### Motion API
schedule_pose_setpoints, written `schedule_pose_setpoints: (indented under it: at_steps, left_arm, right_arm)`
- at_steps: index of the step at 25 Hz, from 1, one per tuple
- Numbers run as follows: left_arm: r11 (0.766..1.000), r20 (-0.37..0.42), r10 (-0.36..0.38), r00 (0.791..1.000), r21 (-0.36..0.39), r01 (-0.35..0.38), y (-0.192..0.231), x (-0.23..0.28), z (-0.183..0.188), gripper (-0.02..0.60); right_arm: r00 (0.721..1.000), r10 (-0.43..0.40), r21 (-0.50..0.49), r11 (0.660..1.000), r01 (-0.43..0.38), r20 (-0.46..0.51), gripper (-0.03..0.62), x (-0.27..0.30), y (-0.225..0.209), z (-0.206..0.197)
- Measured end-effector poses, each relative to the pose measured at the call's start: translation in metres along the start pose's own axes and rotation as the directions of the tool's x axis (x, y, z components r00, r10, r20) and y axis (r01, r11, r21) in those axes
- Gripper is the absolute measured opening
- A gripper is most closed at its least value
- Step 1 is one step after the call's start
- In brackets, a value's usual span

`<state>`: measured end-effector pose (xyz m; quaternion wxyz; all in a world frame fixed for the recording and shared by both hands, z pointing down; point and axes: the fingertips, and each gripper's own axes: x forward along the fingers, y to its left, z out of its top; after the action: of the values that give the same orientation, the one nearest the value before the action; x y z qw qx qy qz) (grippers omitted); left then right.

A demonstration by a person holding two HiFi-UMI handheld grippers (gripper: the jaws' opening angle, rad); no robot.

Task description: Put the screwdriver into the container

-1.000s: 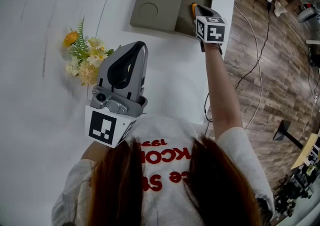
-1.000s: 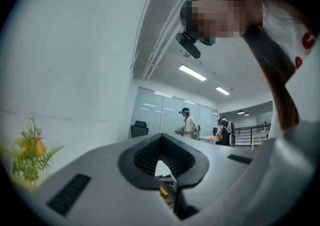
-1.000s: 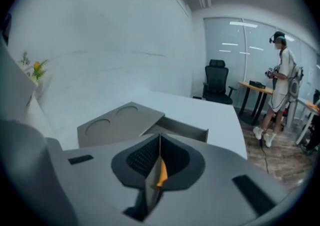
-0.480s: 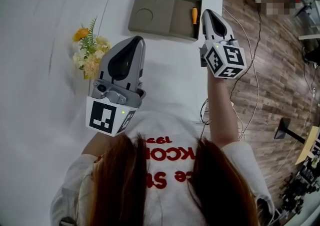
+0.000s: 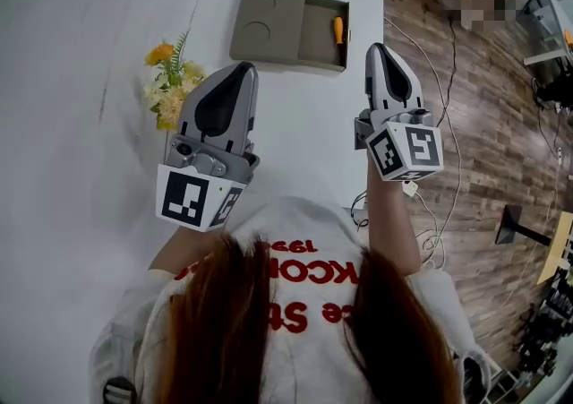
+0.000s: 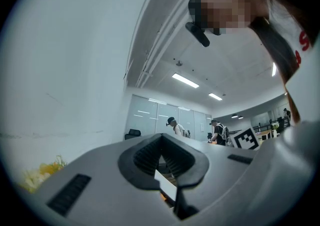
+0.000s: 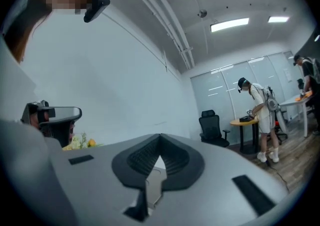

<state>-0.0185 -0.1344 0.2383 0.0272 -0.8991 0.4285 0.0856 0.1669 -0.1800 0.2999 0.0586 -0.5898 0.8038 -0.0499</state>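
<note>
The grey container (image 5: 269, 21) lies at the table's far end. Its left part has two round recesses, its right part is an open compartment. The orange-handled screwdriver (image 5: 337, 31) lies in that compartment along the right wall. My right gripper (image 5: 379, 50) is held up near my body, well short of the container, shut with nothing in it. My left gripper (image 5: 236, 71) is raised beside it, also shut and empty. In both gripper views the jaws point up at the room, and the left gripper (image 6: 161, 136) and right gripper (image 7: 160, 136) hold nothing.
A small bunch of yellow and white flowers (image 5: 170, 84) lies on the white table (image 5: 295, 124) left of my left gripper. The table's right edge runs close by my right gripper, with wooden floor and cables (image 5: 448, 124) beyond. People stand far off in the room.
My right gripper has drawn back from the container toward my body and risen, leaving the screwdriver in the compartment. The left gripper has barely moved.
</note>
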Motion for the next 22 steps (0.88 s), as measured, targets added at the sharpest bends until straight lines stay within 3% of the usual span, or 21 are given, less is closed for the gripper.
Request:
schedule_pose_setpoints:
  at_steps: [5,10,22]
  left_arm:
    - [1.0,0.003,0.014,1.0,0.009,-0.014,0.009,-0.004,-0.003,0.006]
    - [0.999,-0.004,0.017,1.0,0.027,-0.017,0.011,-0.003,-0.002,0.006]
    - [1.0,-0.012,0.014,1.0,0.026,-0.014,0.014,-0.002,-0.005,0.006]
  right_arm:
    - [1.0,-0.021,-0.034,0.999,0.021,-0.001,0.005,-0.022,0.01,0.004]
    - [0.999,-0.038,-0.006,0.999,0.038,0.001,0.005,-0.04,0.009,0.008]
    - [1.0,0.012,-0.024,1.0,-0.011,0.018,0.003,-0.045,0.032,0.025]
